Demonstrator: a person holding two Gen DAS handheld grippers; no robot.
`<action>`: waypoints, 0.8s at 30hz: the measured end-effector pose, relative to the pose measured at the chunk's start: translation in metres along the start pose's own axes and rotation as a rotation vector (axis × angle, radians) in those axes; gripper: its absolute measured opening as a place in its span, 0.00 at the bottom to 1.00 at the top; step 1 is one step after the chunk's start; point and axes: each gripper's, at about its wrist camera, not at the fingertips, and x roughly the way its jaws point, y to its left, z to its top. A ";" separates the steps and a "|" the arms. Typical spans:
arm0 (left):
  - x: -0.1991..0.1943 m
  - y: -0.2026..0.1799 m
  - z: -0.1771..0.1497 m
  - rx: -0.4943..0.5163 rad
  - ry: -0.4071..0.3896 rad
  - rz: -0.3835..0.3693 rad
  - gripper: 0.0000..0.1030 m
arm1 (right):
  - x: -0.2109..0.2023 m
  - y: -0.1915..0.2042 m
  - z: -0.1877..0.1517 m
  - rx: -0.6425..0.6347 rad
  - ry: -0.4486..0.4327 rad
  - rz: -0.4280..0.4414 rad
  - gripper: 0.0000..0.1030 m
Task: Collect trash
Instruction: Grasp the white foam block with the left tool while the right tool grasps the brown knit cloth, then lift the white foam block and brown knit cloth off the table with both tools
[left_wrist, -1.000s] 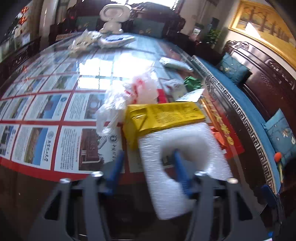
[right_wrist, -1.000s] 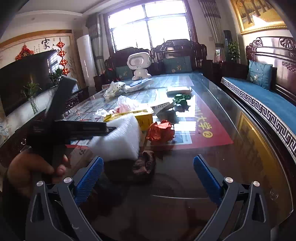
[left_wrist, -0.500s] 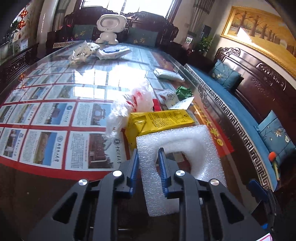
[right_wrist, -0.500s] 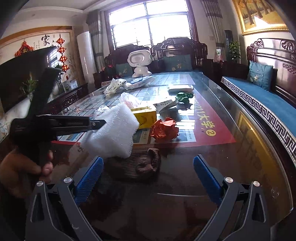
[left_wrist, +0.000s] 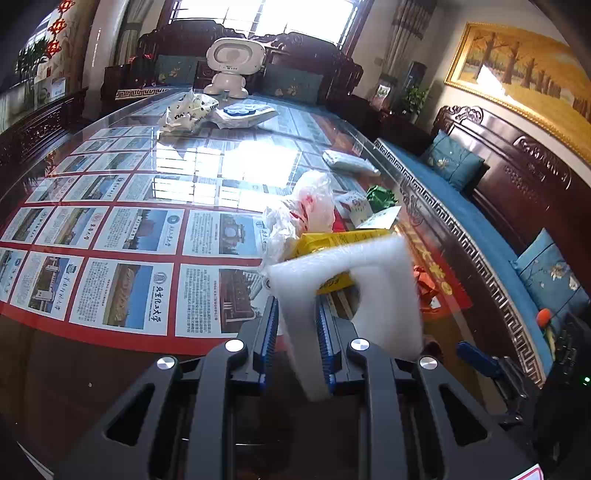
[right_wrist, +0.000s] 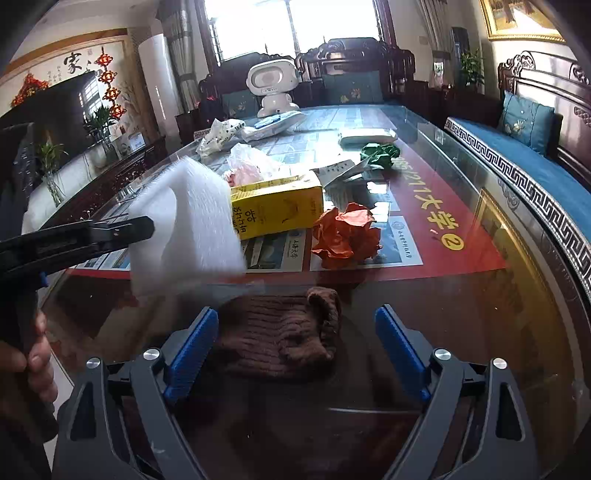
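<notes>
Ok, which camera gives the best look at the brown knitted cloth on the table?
The right wrist view: the brown knitted cloth lies in plain sight between the right gripper's open jaws. The left wrist view doesn't clearly show it.

Left hand-held gripper (left_wrist: 295, 325): black plastic frame, two finger arms with triangular cut-outs, a pair of round silver screw heads on each arm. Fingers (left_wrist: 269, 332) lined with blue ribbed pads.

Right hand-held gripper (right_wrist: 295, 343): same build, black arms with triangular cut-outs, silver screws at the pivots, blue ribbed pads (right_wrist: 192, 347) on the inner faces.

From the right wrist view, the left unit shows side-on as a long flat black body with a small blue part underneath; a hand (right_wrist: 26, 365) is wrapped around its black grip. No sleeve visible.
</notes>
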 end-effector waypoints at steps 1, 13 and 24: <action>-0.001 0.001 0.000 0.000 -0.001 -0.002 0.21 | 0.002 0.000 0.002 -0.002 0.012 -0.004 0.82; -0.003 0.002 -0.002 0.012 -0.003 -0.006 0.19 | 0.020 -0.001 0.003 -0.010 0.097 -0.021 0.32; -0.016 0.001 -0.003 0.016 -0.031 -0.011 0.18 | 0.007 0.004 -0.004 -0.022 0.049 0.027 0.11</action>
